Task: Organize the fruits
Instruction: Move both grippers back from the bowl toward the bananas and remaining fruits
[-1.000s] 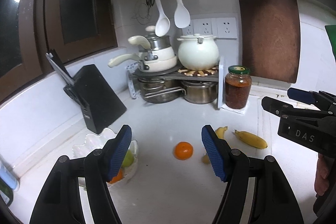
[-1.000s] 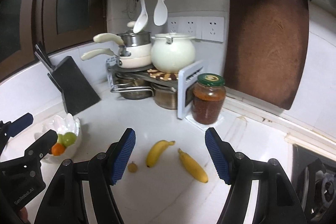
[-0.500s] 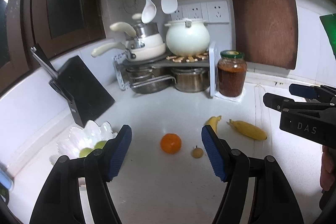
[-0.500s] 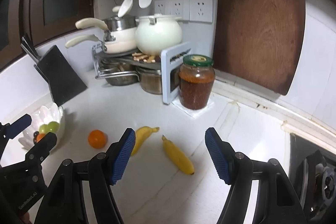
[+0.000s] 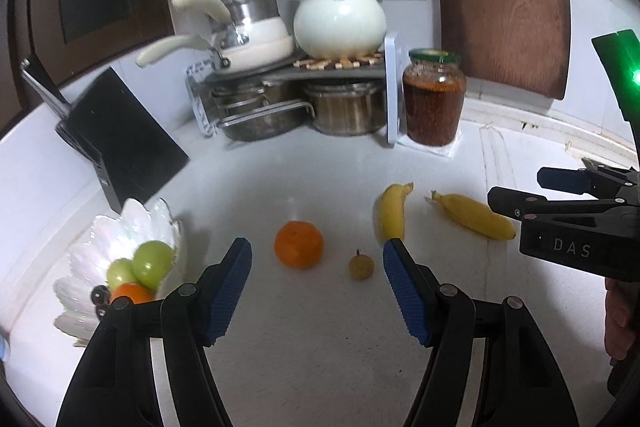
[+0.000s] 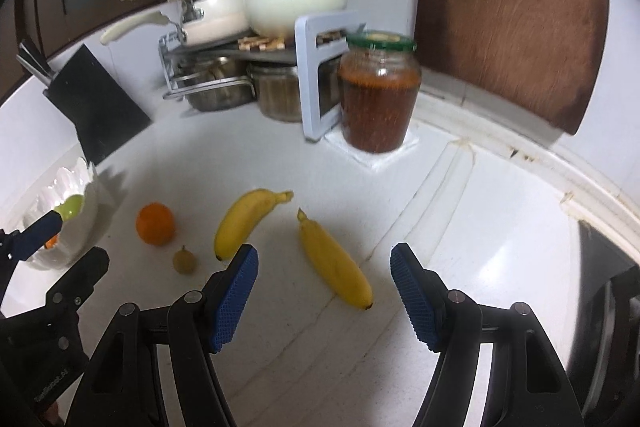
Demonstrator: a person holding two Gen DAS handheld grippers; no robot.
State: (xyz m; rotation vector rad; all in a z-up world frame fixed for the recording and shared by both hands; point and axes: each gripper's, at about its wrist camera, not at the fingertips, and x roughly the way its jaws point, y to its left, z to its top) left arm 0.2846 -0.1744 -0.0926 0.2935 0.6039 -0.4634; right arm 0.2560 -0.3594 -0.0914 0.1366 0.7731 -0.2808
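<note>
Glass jar beside pot rack, knife block apart.

Ahead of the blue-padded black left gripper lie a round orange citrus fruit, two yellow bananas and a white scalloped bowl with green fruit.

The white counter carries an orange, a small brownish fruit just beside it, two bananas, a white shell-shaped bowl, a black knife block, a jar and a pot rack.
</note>
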